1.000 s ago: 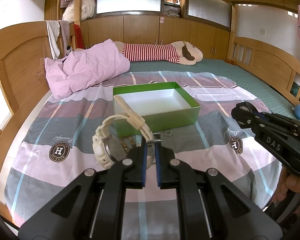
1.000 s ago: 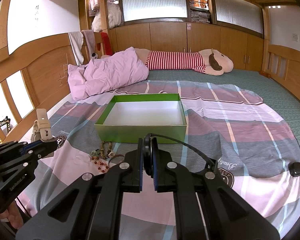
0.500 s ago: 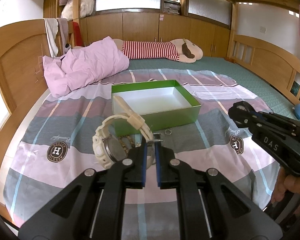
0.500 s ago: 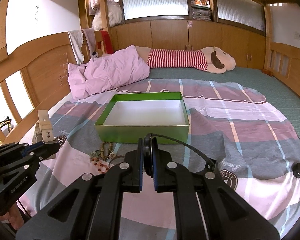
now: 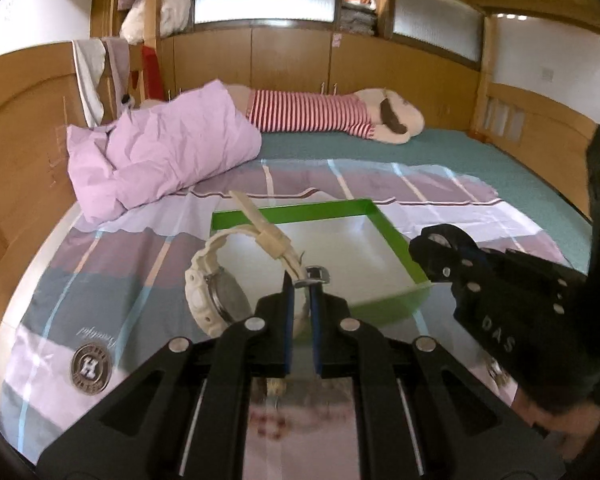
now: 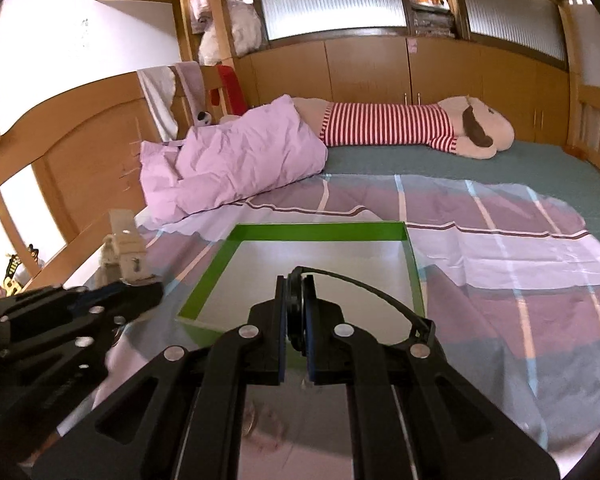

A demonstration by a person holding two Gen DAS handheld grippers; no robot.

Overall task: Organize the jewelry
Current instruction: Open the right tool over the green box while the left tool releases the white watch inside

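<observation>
We are carrying a white watch (image 5: 220,276), pinched by its strap in our left gripper (image 5: 300,280), and a black cord (image 6: 364,288), clamped in our right gripper (image 6: 296,280), over the near edge of the green box (image 6: 324,232) on the bed, and next each should probably be released inside.

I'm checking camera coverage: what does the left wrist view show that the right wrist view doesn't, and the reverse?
Only the left view shows the white watch's face, held by its strap in the left gripper. Only the right view shows the black cord and round black piece clamped in the right gripper. Both show the green box, pink pillow and striped plush toy.
</observation>
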